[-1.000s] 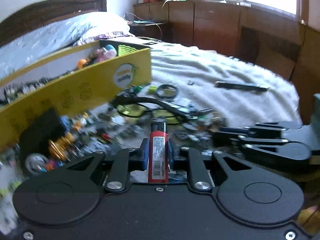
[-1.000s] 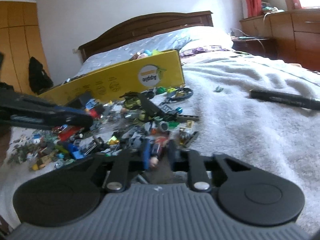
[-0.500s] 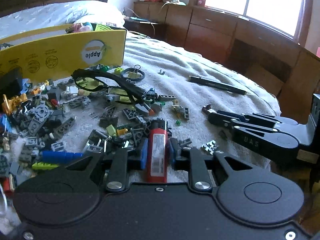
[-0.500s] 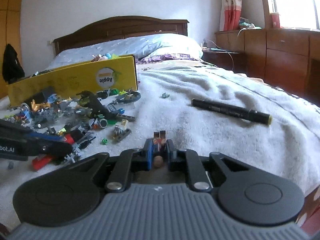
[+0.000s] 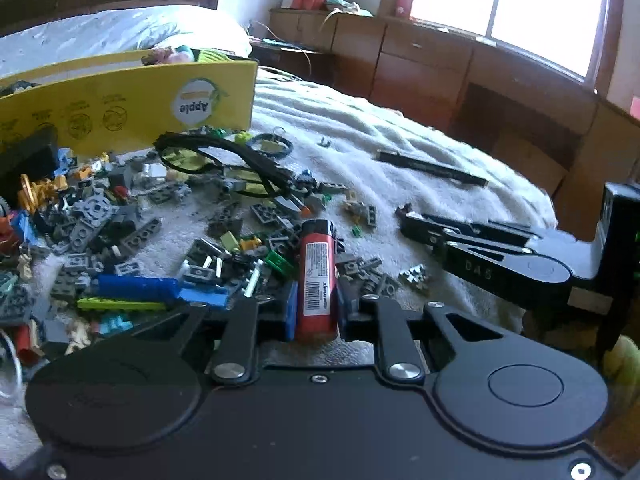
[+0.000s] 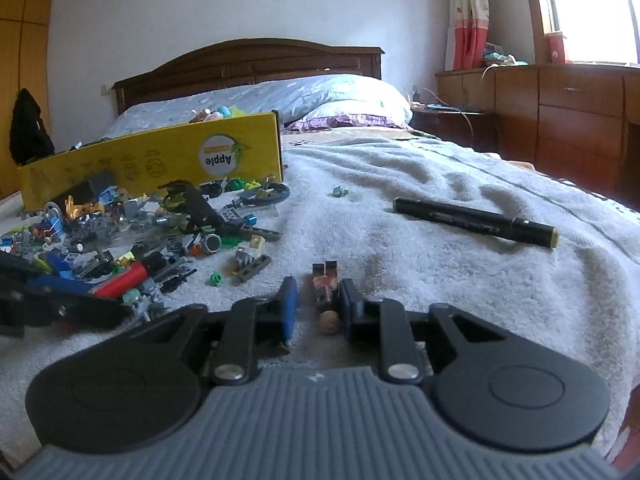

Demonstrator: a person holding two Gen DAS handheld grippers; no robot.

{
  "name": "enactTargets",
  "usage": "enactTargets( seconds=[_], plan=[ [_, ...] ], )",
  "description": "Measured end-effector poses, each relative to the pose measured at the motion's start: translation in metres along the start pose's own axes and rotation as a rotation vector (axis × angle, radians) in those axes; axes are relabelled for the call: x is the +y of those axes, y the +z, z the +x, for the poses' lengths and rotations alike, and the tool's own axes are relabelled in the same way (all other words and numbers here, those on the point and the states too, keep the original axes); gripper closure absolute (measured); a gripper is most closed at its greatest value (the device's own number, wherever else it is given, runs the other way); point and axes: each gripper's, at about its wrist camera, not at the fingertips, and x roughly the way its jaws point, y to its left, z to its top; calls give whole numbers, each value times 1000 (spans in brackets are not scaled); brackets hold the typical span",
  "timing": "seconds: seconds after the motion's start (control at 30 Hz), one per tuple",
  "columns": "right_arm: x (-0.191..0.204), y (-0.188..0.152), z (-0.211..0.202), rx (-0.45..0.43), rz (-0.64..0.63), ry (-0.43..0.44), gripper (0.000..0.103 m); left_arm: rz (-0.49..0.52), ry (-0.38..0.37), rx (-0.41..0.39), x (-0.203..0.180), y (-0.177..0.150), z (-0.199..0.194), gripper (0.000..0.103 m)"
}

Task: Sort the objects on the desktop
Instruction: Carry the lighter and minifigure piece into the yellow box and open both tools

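My left gripper is shut on a red lighter, held low over a heap of loose toy bricks on a white blanket. The lighter also shows in the right wrist view. My right gripper is open, low over the blanket; a small toy figure lies between its jaws, which stand apart from it on the left side. The right gripper appears in the left wrist view, to the right of the heap.
A yellow cardboard box stands behind the heap, holding small items. Black glasses lie on the bricks. A black marker lies on the blanket to the right. Wooden cabinets line the far side.
Both grippers drew back from the box and heap toward the bed's near edge. The right gripper carried the toy figure to the bare blanket and opened around it. The left kept the lighter.
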Motion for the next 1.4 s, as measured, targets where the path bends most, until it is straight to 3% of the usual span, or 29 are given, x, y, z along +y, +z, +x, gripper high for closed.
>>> enactTargets(
  seconds=[0.17, 0.37, 0.47, 0.57, 0.73, 0.93, 1.13, 1.4],
  plan=[
    [-7, 6, -6, -19, 74, 28, 87, -29, 13, -40, 6, 5, -12, 85],
    [4, 14, -13, -53, 24, 46, 87, -43, 23, -76, 10, 10, -21, 85],
    [11, 15, -7, -30, -18, 35, 87, -47, 41, -79, 14, 13, -22, 85],
    [16, 23, -5, -24, -1, 91, 87, -54, 56, -97, 21, 19, -27, 85],
    [44, 58, 0, -88, -59, 186, 87, -76, 111, -123, 45, 40, -35, 85],
    [83, 102, 34, -109, -119, 255, 87, -175, 194, -171, 83, 68, -46, 85],
    [106, 134, 71, -78, -96, 320, 87, -208, 284, -203, 117, 97, -54, 85],
    [135, 181, 124, -60, -109, 338, 87, -241, 378, -203, 172, 150, -38, 85]
  ],
)
